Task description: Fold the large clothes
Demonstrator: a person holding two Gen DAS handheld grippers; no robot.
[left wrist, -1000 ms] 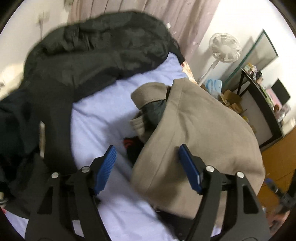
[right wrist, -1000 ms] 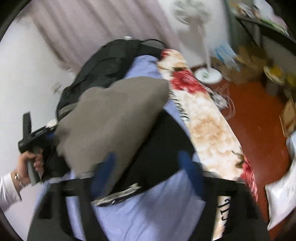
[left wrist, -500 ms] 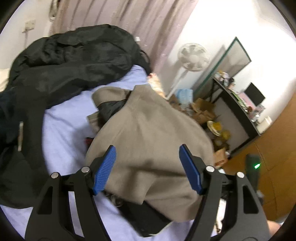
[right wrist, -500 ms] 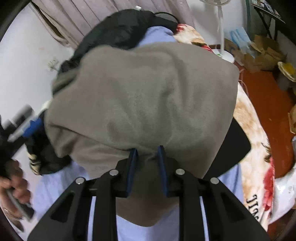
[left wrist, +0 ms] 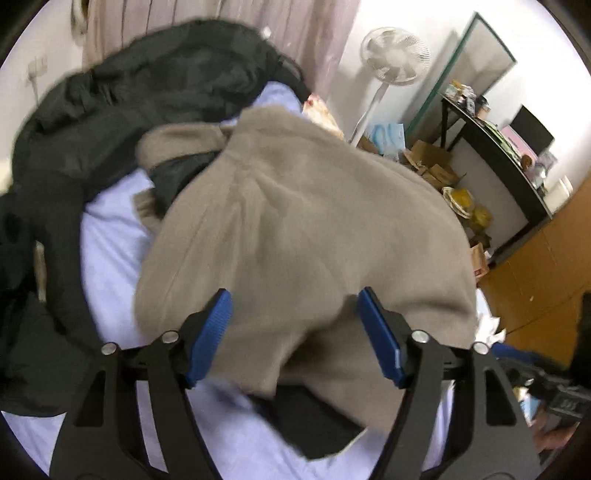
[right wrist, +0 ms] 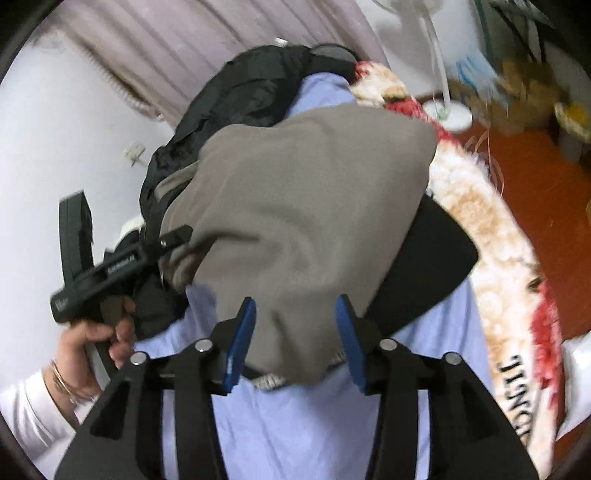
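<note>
Nearest to us in the left wrist view, our left gripper [left wrist: 294, 334] is spreading its blue pads [left wrist: 208, 334] wider, and the near hem of the beige coat [left wrist: 306, 229] lies between them without being pinched. In the right wrist view our right gripper [right wrist: 295, 339] is also opening, the coat's edge [right wrist: 295, 236] sitting between its pads but free of them. The coat lies bunched on the pale blue sheet [left wrist: 110, 254], filling the middle of both views, with a flat black garment [right wrist: 428, 273] poking out from under it at about four o'clock in the right view. At nine o'clock there, a hand [right wrist: 94, 332] in a white sleeve [right wrist: 29, 410] grips the handle of the left gripper, whose tip reaches the coat's left side — whether it touches we cannot tell. Beyond the coat, a heap of black jackets [left wrist: 122, 103] lies at eleven o'clock in the left view, against the curtain [left wrist: 221, 14]. A flowered blanket [right wrist: 480, 221] runs along the bed's edge at three o'clock in the right view. Farthest off, at one o'clock in the left view, stands a white fan [left wrist: 395, 55], with cardboard boxes [left wrist: 432, 162] and a black desk [left wrist: 495, 147] beside it.
</note>
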